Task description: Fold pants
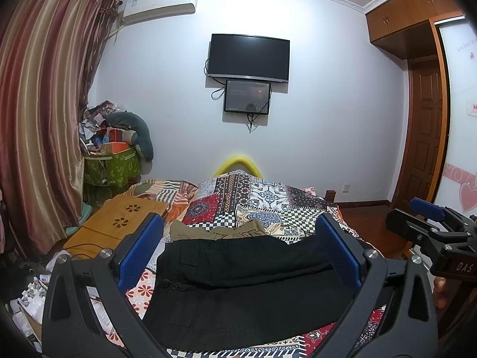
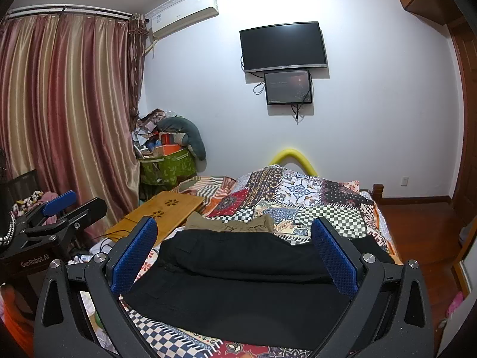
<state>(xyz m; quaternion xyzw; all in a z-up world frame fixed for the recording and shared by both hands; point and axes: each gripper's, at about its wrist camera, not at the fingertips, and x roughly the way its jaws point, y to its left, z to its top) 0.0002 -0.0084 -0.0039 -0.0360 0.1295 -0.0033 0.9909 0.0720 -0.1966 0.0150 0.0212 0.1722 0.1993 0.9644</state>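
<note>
Black pants (image 1: 244, 286) lie folded in a flat pile on the patchwork bedspread (image 1: 268, 203), and show in the right wrist view (image 2: 238, 283) too. My left gripper (image 1: 238, 253) is open and empty, held above the near side of the pants, blue pads wide apart. My right gripper (image 2: 235, 256) is also open and empty above the pants. The right gripper shows at the right edge of the left wrist view (image 1: 429, 220); the left gripper shows at the left of the right wrist view (image 2: 65, 208). Khaki pants (image 1: 217, 229) lie folded just behind the black ones.
A wooden lap desk (image 1: 119, 226) sits at the bed's left side. A green bin (image 1: 113, 167) heaped with clutter stands by the striped curtain (image 1: 38, 119). A TV (image 1: 249, 58) hangs on the far wall. A wooden door (image 1: 426, 137) is on the right.
</note>
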